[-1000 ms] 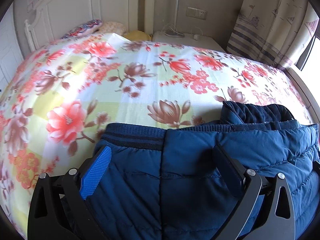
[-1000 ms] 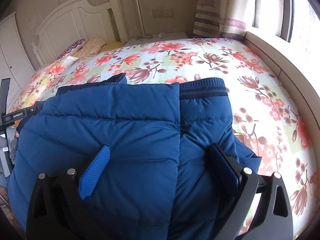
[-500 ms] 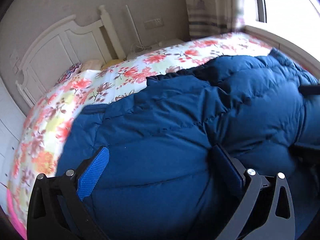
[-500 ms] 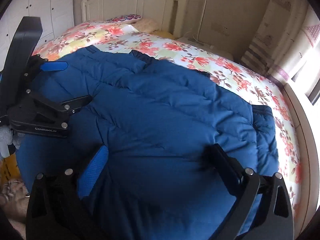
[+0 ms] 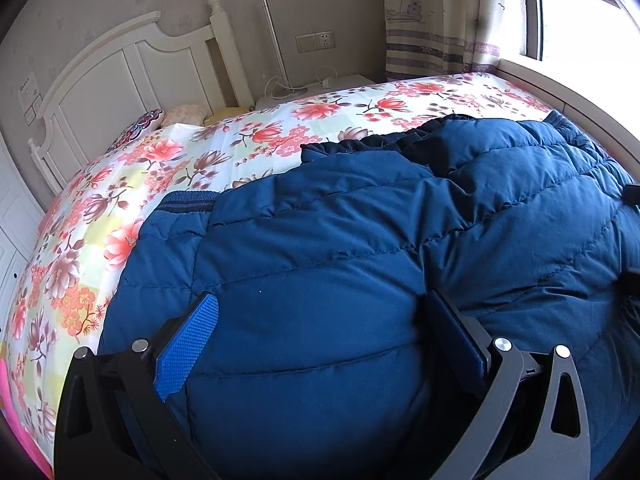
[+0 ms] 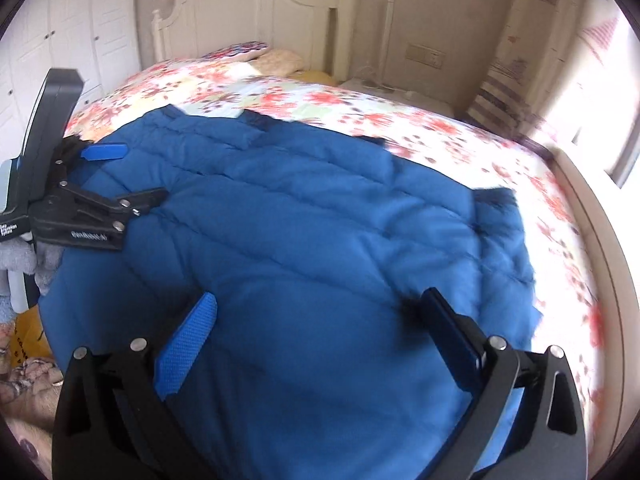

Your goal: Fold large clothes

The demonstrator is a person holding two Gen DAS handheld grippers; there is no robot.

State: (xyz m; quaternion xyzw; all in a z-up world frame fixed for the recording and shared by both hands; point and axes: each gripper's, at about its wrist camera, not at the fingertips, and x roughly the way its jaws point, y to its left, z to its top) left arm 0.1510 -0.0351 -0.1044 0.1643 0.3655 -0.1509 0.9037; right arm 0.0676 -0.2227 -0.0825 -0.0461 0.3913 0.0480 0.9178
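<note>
Left wrist view: my left claw (image 5: 316, 336) and right claw (image 6: 320, 328) both spread wide, gripping nothing. Jacket (image 5: 360, 260), swung round since a second ago, lies at bed's (image 5: 160, 160) near edge; next fold pending.

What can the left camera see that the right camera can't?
Only the left view shows the window and the jacket's dark lining. Only the right view shows the wardrobe, the whole left gripper over the jacket's edge, and a yellow bag by the bed. Both show the blue jacket on the flowered bed, the headboard and open fingers over the jacket.
</note>
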